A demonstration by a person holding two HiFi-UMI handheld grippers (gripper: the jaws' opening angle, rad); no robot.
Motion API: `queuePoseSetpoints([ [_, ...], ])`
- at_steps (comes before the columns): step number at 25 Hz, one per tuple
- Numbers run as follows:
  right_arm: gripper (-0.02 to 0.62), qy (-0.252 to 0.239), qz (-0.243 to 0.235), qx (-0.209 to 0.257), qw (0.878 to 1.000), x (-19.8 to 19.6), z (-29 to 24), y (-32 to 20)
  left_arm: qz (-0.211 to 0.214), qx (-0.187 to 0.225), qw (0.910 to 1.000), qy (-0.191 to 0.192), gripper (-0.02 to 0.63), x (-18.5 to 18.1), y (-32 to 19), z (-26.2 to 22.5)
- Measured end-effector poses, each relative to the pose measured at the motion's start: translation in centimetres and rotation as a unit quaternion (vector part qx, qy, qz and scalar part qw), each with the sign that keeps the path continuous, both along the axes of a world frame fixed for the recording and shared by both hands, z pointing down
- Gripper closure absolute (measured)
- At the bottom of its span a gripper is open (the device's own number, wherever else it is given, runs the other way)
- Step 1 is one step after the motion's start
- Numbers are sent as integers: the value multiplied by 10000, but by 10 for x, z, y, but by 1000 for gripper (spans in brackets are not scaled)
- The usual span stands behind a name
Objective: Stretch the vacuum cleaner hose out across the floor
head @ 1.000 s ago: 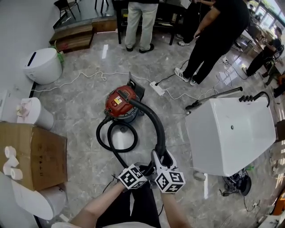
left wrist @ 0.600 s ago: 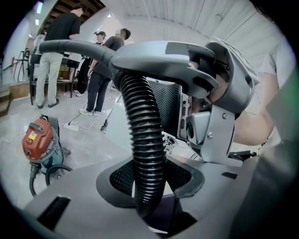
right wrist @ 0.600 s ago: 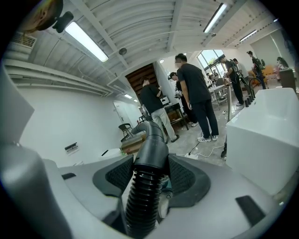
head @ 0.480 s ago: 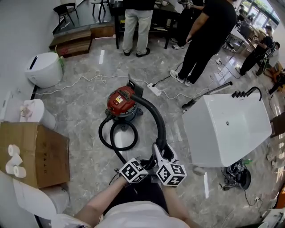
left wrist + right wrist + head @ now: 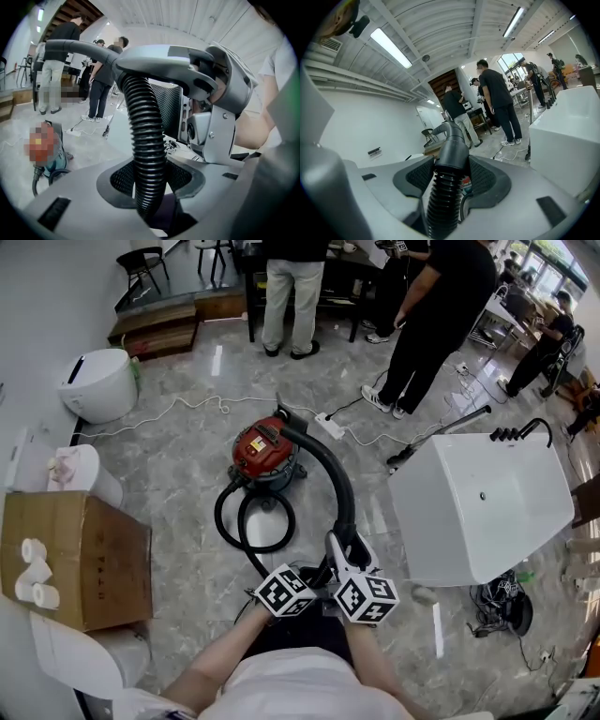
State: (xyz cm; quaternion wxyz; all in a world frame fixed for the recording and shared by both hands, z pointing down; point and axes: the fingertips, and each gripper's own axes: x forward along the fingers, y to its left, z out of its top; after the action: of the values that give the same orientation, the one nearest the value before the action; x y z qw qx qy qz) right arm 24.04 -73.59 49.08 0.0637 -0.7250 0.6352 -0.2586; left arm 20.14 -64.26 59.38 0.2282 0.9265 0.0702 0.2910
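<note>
pinching the ribbed vacuum hose (image 5: 145,140), the fingers (image 5: 117,178) of the left gripper (image 5: 150,180) sit just beside the right gripper (image 5: 450,178), whose fingers (image 5: 490,180) clamp its smooth cuff. the hose arches away to the red vacuum cleaner (image 5: 265,451), slack looped on the floor (image 5: 187,474). a white tub (image 5: 478,512) crowds the right and a cardboard box (image 5: 80,559) the left.

The head view looks steeply down from above onto the grey marble floor (image 5: 178,474). The left gripper view faces level across it, the right gripper view tilts toward the white panelled ceiling (image 5: 440,37). All share, close up, the black ribbed hose (image 5: 342,493).
</note>
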Motion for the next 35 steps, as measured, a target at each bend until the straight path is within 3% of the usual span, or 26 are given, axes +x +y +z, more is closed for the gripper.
queuePoseSetpoints([
  [21, 353, -32, -196, 83, 9998, -41, 8, -24, -159, 48, 9999, -19, 433, -37, -23, 11],
  [35, 353, 117, -409, 94, 9990, -27, -5, 13, -406, 152, 9991, 48, 433, -16, 14, -1],
])
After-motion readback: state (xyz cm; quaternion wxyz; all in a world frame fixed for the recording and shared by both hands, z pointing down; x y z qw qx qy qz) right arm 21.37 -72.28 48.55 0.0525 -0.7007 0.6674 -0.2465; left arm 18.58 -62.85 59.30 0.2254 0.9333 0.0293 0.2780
